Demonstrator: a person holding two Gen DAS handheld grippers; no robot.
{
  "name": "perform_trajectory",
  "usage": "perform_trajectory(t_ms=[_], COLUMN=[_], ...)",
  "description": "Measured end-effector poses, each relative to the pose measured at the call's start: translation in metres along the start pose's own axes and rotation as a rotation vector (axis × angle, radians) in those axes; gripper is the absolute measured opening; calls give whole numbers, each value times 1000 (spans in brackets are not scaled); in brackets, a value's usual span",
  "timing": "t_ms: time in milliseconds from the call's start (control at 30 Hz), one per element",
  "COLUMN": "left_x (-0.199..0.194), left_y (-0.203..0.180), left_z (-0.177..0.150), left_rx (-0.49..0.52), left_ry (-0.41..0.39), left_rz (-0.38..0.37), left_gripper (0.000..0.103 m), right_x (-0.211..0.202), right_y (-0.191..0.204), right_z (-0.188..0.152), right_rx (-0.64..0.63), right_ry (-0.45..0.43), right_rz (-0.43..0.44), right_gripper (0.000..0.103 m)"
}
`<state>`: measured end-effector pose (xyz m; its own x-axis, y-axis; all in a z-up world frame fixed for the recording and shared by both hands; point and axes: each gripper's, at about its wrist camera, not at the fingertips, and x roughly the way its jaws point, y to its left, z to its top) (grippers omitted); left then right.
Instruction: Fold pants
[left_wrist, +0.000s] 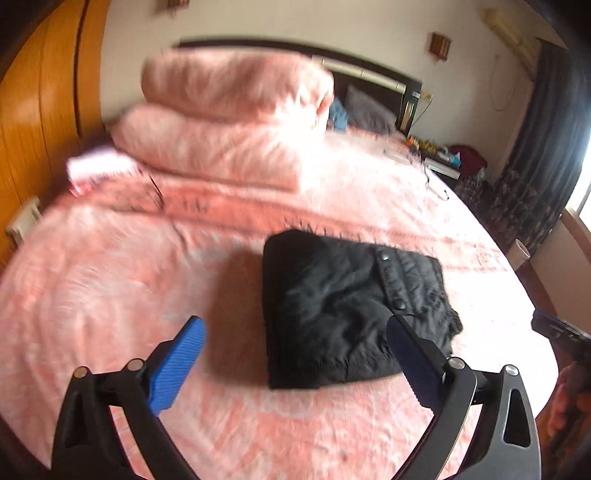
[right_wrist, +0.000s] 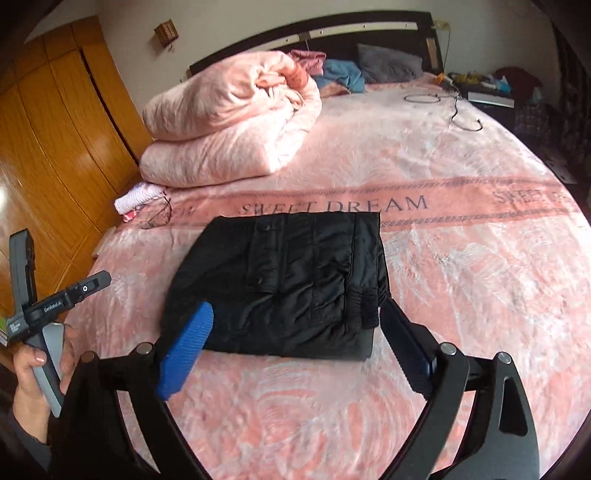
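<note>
Presently the pants (right_wrist: 284, 284) lie folded into a thick, roughly rectangular black bundle near the middle of the bed (right_wrist: 461, 258). Their fabric is matte, slightly crinkled and padded-looking, with stitched seams, round snap buttons and a gathered elastic edge at the right side. They rest on a fleecy pink blanket (right_wrist: 295, 406) with a pale swirling pattern and a darker band lettered "SWEET DREAM".

The left gripper (left_wrist: 295, 345) hangs just above the blanket with jaws spread wide, gripping nothing; its ribbed blue pads (left_wrist: 177, 365) flank the near left part of the bundle, the right pad overlapping the pants' near edge in view. Contact cannot be told. The right gripper (right_wrist: 295, 343) likewise has jaws spread wide and empty, one pad at each near corner of the bundle. The right view shows the left hand (right_wrist: 33, 373) on its grey handle, well left of the pants.

A bulky, soft pink quilt (right_wrist: 229, 136), loosely folded in two rounded layers, sits at the far left of the bed. A glossy orange wooden wardrobe (right_wrist: 55, 147) stands beside it. The left view is motion-blurred.
</note>
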<state>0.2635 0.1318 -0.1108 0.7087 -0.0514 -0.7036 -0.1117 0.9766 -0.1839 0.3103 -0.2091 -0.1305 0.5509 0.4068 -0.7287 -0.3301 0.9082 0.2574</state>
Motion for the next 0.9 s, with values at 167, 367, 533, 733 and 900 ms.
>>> perform_trajectory(t_ms=[167, 367, 533, 733, 900], left_x=[-96, -183, -242, -284, -303], left_y=[-27, -39, -44, -54, -54], left_z=[-38, -71, -86, -99, -108], left_rx=[42, 51, 26, 26, 3], left_ry=[25, -7, -45, -89, -123], left_rz=[57, 97, 71, 49, 26], left_gripper=[99, 99, 99, 99, 99], right_x=[-107, -186, -228, -258, -266], right_y=[52, 90, 110, 130, 140], right_z=[-37, -84, -108, -117, -125], right_rx=[-54, -76, -73, -97, -104], right_ry=[-92, -112, -102, -149, -160], right_rz=[-76, -137, -137, -152, -138], right_gripper=[100, 100, 100, 100, 100])
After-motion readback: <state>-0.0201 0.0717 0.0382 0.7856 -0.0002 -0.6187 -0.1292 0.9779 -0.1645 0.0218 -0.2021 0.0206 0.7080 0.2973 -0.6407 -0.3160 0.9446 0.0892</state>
